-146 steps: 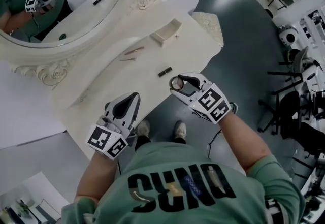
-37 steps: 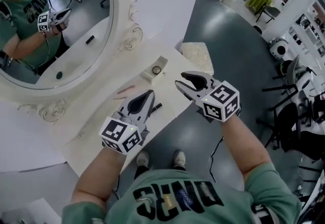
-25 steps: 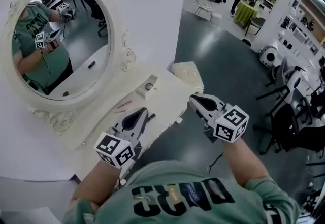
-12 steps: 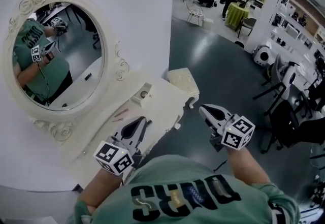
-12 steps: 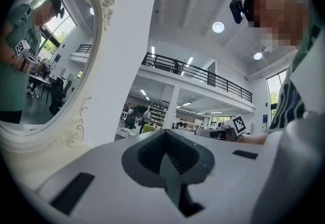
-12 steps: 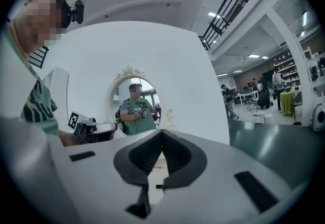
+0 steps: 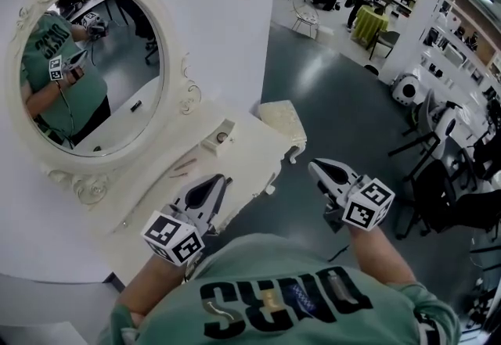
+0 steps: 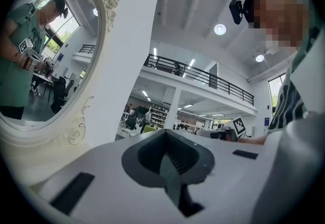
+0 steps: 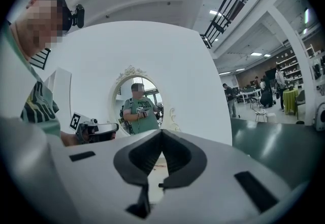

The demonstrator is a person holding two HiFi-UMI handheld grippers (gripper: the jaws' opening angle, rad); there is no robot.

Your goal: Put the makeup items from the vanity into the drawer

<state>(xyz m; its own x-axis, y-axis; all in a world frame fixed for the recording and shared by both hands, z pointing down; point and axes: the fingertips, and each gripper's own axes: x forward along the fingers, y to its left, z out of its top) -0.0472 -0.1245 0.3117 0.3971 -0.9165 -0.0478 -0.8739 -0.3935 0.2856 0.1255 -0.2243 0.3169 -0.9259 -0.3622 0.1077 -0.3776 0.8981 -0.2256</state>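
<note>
The cream vanity (image 7: pixel 235 167) stands under an oval mirror (image 7: pixel 90 73). A small open drawer box (image 7: pixel 213 141) on its top holds a round compact (image 7: pixel 222 137). Two thin pink items (image 7: pixel 185 168) lie on the top nearer to me. My left gripper (image 7: pixel 222 178) hovers over the vanity's front edge, shut and empty. My right gripper (image 7: pixel 314 167) is shut and empty too, held over the floor to the right of the vanity. The left gripper view shows closed jaws with the left gripper (image 8: pixel 163 134) beside the mirror frame. Past the right gripper (image 9: pixel 161 133), the right gripper view looks at the mirror.
A cream upholstered stool (image 7: pixel 284 121) stands at the vanity's far right corner. A white wall (image 7: pixel 219 15) backs the mirror. Grey floor (image 7: pixel 344 116) stretches right toward chairs and shelves. My green shirt (image 7: pixel 274 296) fills the bottom of the head view.
The compact that my right gripper held is now in the small drawer box. Both grippers have drawn back from the vanity top, the right one out over the floor, and the head view has lifted.
</note>
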